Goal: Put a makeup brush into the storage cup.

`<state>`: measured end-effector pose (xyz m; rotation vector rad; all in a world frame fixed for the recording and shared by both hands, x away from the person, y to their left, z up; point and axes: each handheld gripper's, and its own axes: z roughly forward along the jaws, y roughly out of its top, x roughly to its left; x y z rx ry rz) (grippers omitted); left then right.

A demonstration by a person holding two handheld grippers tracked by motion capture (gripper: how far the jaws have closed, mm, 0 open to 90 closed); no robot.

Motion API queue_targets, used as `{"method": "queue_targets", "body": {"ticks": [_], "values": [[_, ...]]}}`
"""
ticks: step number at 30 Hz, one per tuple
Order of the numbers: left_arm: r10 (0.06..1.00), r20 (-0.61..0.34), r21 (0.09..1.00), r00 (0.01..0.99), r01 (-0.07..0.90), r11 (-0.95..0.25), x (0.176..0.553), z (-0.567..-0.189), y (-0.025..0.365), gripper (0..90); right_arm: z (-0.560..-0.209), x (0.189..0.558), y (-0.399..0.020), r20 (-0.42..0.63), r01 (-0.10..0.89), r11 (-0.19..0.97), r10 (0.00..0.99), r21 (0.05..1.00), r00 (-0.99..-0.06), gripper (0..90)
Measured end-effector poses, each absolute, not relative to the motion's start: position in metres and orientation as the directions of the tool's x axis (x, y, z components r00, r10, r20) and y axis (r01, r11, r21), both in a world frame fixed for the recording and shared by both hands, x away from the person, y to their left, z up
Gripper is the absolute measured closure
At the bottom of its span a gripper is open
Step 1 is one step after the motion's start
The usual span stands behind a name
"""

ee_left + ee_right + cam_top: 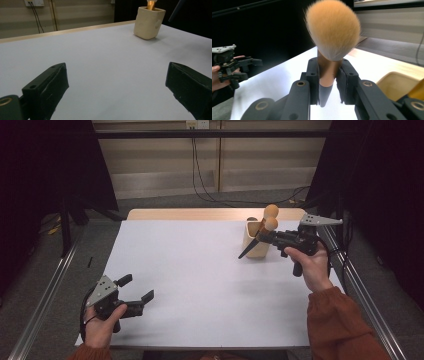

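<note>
My right hand-held gripper (327,82) clamped on orange-bristled makeup brush (332,35) ferrule, lifted beside cream holder cup (256,242); left hand-held gripper (136,292) idle, jaws apart over bench (200,285)

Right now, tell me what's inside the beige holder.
One makeup brush stands in the beige holder, its orange tuft above the rim. Its lower handle and the holder's bottom are hidden by the walls.
</note>
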<state>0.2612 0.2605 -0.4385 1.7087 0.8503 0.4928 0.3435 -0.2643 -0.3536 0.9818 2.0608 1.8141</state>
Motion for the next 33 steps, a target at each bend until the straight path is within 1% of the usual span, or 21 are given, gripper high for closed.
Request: {"method": "queue_targets", "body": {"ticks": [9,18,22,33], "values": [[0.761,-0.106,0.946,0.640,0.301,-0.121,0.262,-0.439,0.261,3.4,-0.330,0.353,-0.284,0.227,0.304,0.002,0.661,0.953,-0.716,73.5],[0.756,-0.077,0.948,0.650,0.282,-0.146,0.262,-0.438,0.262,3.4,-0.314,0.362,-0.293,0.207,0.288,0.003,0.688,0.958,-0.696,73.5],[0.756,-0.077,0.949,0.650,0.280,-0.145,0.262,-0.438,0.263,3.5,-0.307,0.367,-0.294,0.180,0.286,0.033,0.706,0.958,-0.685,73.5],[0.755,-0.084,0.947,0.651,0.289,-0.144,0.263,-0.439,0.263,3.4,-0.305,0.385,-0.296,0.171,0.295,0.037,0.744,0.955,-0.645,73.5]]}}
